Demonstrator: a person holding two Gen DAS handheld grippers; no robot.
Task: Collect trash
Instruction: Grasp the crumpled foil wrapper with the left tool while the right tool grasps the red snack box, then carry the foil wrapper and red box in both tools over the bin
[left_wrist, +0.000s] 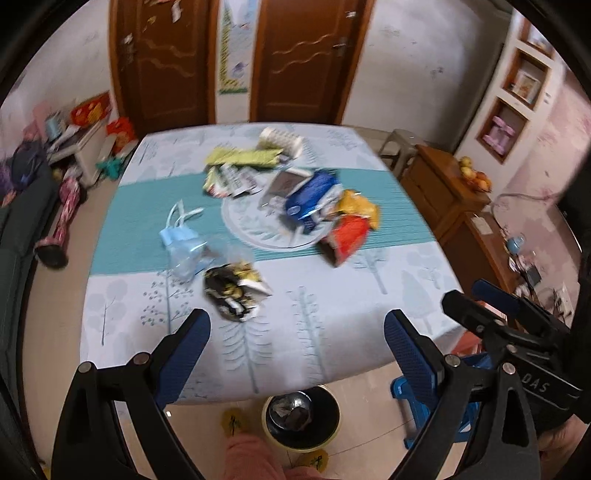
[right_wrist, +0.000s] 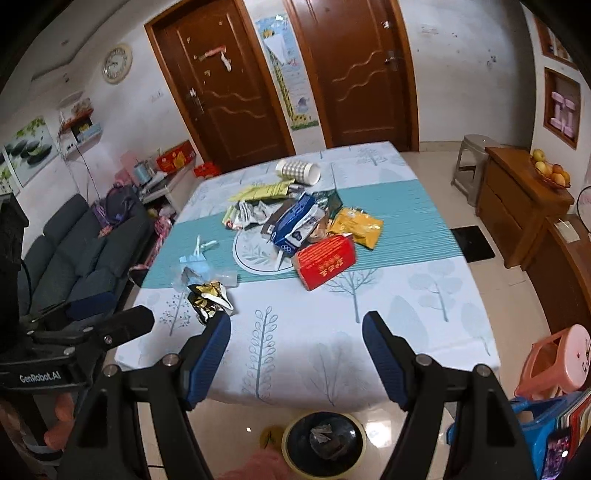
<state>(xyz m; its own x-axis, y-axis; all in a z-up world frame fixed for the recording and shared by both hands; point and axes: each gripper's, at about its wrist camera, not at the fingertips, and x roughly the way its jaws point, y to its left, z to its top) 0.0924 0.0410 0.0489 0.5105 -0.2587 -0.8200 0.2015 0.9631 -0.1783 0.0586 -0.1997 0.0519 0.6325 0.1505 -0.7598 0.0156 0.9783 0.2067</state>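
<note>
Table (right_wrist: 424, 295): near edge runs just behind both pairs of fingers; the front strip of cloth is bare, and so is the right side past the red box (right_wrist: 325, 264).
Floor: a bin (right_wrist: 325, 441) stands below the near edge with crumpled trash inside; a blue stool (left_wrist: 421, 410) is right of it, a pink stool (right_wrist: 561, 362) farther right.
Sides: sofa (right_wrist: 74, 254) along the left, wooden cabinet (right_wrist: 524, 199) along the right, two doors behind the far edge.
Trash: a heap in the middle of the table: blue bag (right_wrist: 295, 221), yellow bag (right_wrist: 358, 225), red box, green packet (right_wrist: 264, 192), a paper cup (right_wrist: 299, 171) lying on its side at the back.
Near trash: a black-and-gold wrapper (right_wrist: 210, 299) and a blue mask (right_wrist: 195, 264) lie apart to the left, the wrapper just beyond the right gripper's left finger.
Left gripper (left_wrist: 295, 336): spread wide, nothing between the fingers, above the near edge, touching nothing.
Right gripper (right_wrist: 295, 336): spread wide, empty, above the near edge too.
</note>
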